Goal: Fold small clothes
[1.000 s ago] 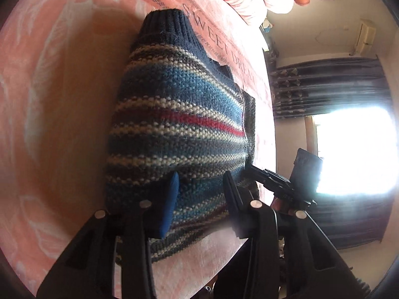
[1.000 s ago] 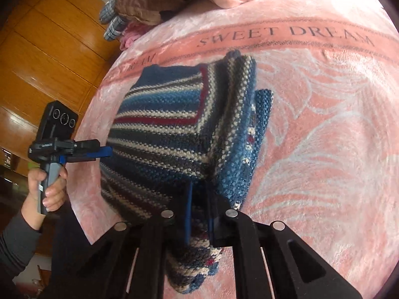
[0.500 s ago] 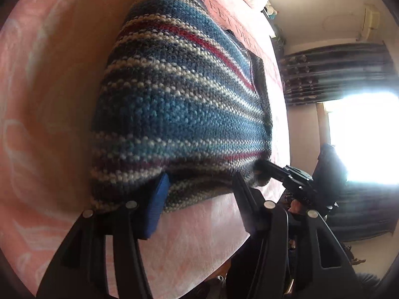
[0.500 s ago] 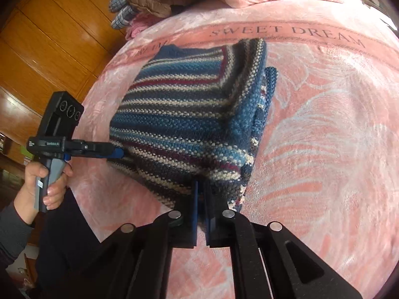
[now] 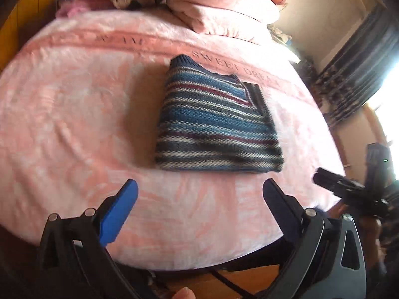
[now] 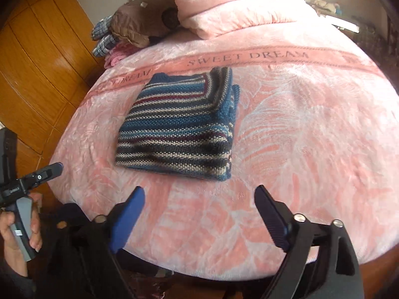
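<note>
A small striped knit sweater (image 5: 214, 124) (image 6: 179, 127), blue, grey, cream and maroon, lies folded into a compact rectangle on the pink bed blanket (image 5: 74, 114) (image 6: 311, 129). My left gripper (image 5: 199, 186) hangs open above the blanket's near edge, a short way in front of the sweater, with nothing between its fingers. My right gripper (image 6: 199, 193) is also open and empty, pulled back from the sweater's near edge. The right gripper's tip shows at the right of the left wrist view; the left one, held by a hand (image 6: 17, 234), shows at the left of the right wrist view.
Pink pillows (image 6: 229, 7) and a brown stuffed toy (image 6: 142, 22) lie at the head of the bed. A wooden wardrobe (image 6: 37, 57) stands to the left, dark curtains (image 5: 354, 74) and a bright window to the right. The bed's front edge runs just below both grippers.
Both grippers have let go of the sweater and pulled back toward the bed's near edge. The right gripper went from shut on the fabric to open. The sweater now lies flat, folded.
</note>
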Demonstrator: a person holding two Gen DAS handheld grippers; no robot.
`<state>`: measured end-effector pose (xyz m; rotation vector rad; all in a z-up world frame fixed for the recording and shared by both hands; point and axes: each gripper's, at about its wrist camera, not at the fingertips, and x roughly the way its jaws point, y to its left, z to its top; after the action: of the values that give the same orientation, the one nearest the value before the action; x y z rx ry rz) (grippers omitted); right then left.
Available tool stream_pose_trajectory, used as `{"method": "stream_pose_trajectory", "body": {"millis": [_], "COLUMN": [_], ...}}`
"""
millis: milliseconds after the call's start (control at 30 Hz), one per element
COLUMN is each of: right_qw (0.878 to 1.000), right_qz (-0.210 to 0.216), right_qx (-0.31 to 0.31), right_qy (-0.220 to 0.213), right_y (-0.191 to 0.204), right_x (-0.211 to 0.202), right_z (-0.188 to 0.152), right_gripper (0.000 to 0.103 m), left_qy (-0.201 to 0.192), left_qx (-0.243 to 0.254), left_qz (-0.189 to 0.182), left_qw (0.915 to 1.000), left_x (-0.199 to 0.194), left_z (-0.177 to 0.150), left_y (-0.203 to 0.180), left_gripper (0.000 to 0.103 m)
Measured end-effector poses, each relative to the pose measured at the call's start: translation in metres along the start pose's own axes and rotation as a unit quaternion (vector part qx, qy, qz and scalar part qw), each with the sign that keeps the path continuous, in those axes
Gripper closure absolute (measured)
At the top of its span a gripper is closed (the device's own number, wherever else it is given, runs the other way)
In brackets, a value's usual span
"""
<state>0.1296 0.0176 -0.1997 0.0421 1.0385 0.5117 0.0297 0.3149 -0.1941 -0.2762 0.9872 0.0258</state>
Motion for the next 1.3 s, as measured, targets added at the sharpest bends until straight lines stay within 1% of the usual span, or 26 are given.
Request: {"method": "stream_pose_trajectory", "body": {"millis": [33,100,167,200,233,300,333,367,433,533,567,633,700,767,800,967,1167,1300], "right_qw": [1.000,0.996,0.989,0.986,0.984,0.985,0.987,0.987,0.986,0.985,0.985,0.983,0.979,0.976,0.977,0.978,0.979,0.979], "right_qz": [-0.018,-0.081,-0.137,-0.155,-0.161,-0.146,-0.128,-0.119,-0.128,-0.134,-0.135,-0.145,-0.164,-0.173,-0.171,-0.172,-0.169,-0.169], "right_qx": [-0.007,-0.014,-0.014,-0.015,-0.023,-0.046,-0.054,-0.057,-0.056,-0.053,-0.053,-0.057,-0.071,-0.074,-0.071,-0.062,-0.062,-0.062], "right_qy": [-0.014,-0.030,-0.054,-0.065,-0.069,-0.076,-0.079,-0.086,-0.095,-0.092,-0.093,-0.095,-0.103,-0.107,-0.107,-0.099,-0.100,-0.100], "right_y": [0.007,0.022,0.034,0.039,0.043,0.054,0.060,0.065,0.077,0.095,0.101,0.114,0.126,0.131,0.131,0.128,0.128,0.129], "right_x": [-0.014,-0.036,-0.057,-0.066,-0.075,-0.093,-0.104,-0.115,-0.136,-0.164,-0.171,-0.183,-0.191,-0.195,-0.195,-0.189,-0.187,-0.186], "right_z": [-0.010,-0.027,-0.043,-0.050,-0.055,-0.061,-0.062,-0.061,-0.055,-0.045,-0.044,-0.044,-0.047,-0.049,-0.051,-0.052,-0.049,-0.048], "right_gripper": [0.004,0.004,0.004,0.004,0.004,0.004,0.004,0.004,0.004,0.004,0.004,0.004,0.004,0.004,0.004,0.004,0.004,0.004], "left_qy": [-0.014,-0.039,-0.074,-0.083,-0.085,-0.081,-0.075,-0.066,-0.039,-0.058,-0.061,-0.064,-0.071,-0.073,-0.071,-0.048,-0.039,-0.036], "left_qx": [0.019,0.044,0.044,0.038,0.029,0.011,0.007,0.008,0.018,-0.002,-0.001,0.012,0.026,0.032,0.031,0.012,0.003,0.007], "left_qz": [0.026,0.063,0.092,0.099,0.098,0.094,0.096,0.104,0.115,0.101,0.095,0.101,0.100,0.097,0.097,0.080,0.081,0.080], "left_qw": [0.9994,0.9962,0.9920,0.9909,0.9911,0.9923,0.9925,0.9924,0.9924,0.9932,0.9936,0.9928,0.9921,0.9921,0.9922,0.9956,0.9960,0.9961], "left_x": [-0.016,-0.048,-0.073,-0.085,-0.094,-0.112,-0.120,-0.128,-0.148,-0.185,-0.194,-0.209,-0.217,-0.221,-0.219,-0.204,-0.194,-0.190], "left_z": [-0.011,-0.032,-0.048,-0.054,-0.059,-0.062,-0.062,-0.061,-0.056,-0.051,-0.050,-0.050,-0.052,-0.055,-0.056,-0.059,-0.057,-0.055], "left_y": [-0.010,-0.019,-0.029,-0.035,-0.040,-0.041,-0.043,-0.044,-0.046,-0.046,-0.048,-0.053,-0.058,-0.061,-0.061,-0.057,-0.054,-0.057], "left_gripper": [0.003,0.003,0.003,0.003,0.003,0.003,0.003,0.003,0.003,0.003,0.003,0.003,0.003,0.003,0.003,0.003,0.003,0.003]}}
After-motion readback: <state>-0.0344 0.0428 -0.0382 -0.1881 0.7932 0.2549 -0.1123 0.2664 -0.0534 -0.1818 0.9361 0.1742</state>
